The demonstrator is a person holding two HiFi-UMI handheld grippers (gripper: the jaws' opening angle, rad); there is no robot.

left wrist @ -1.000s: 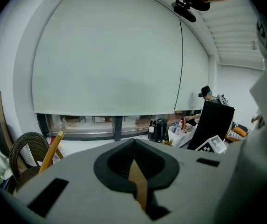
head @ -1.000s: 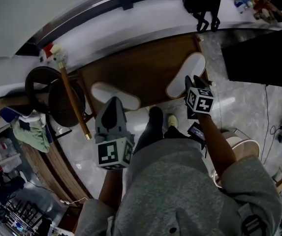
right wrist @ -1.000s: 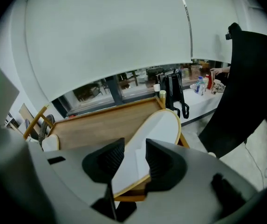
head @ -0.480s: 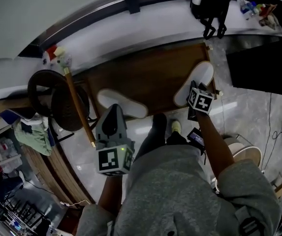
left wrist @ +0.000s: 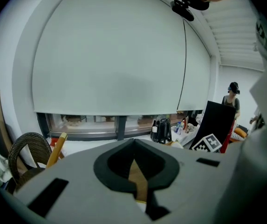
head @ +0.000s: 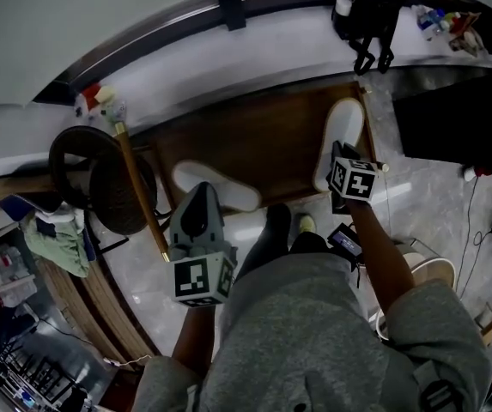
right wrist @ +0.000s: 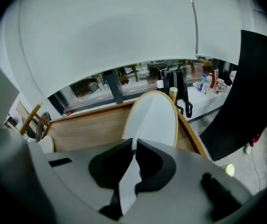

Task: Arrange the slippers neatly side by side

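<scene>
Two white slippers lie on a brown wooden platform [head: 263,136]. The right slipper [head: 343,131] points away from me at the platform's right end, and my right gripper [head: 342,163] is shut on its near heel edge. In the right gripper view the slipper [right wrist: 154,118] runs forward from the closed jaws of the right gripper [right wrist: 133,146]. The left slipper [head: 214,185] lies slanted near the platform's front left. My left gripper [head: 196,217] hovers just in front of it, apart from it. Nothing is between the shut jaws of the left gripper [left wrist: 133,140].
A wicker chair [head: 100,174] and a yellow-handled stick [head: 138,191] stand left of the platform. A black bag [head: 370,7] sits on the window ledge behind. A black panel [head: 452,118] and a white bin [head: 426,273] are at the right. A person [left wrist: 231,99] stands far off.
The right gripper has closed on the right slipper's heel. That slipper has swung from slanted to pointing nearly straight away. The left gripper has barely moved.
</scene>
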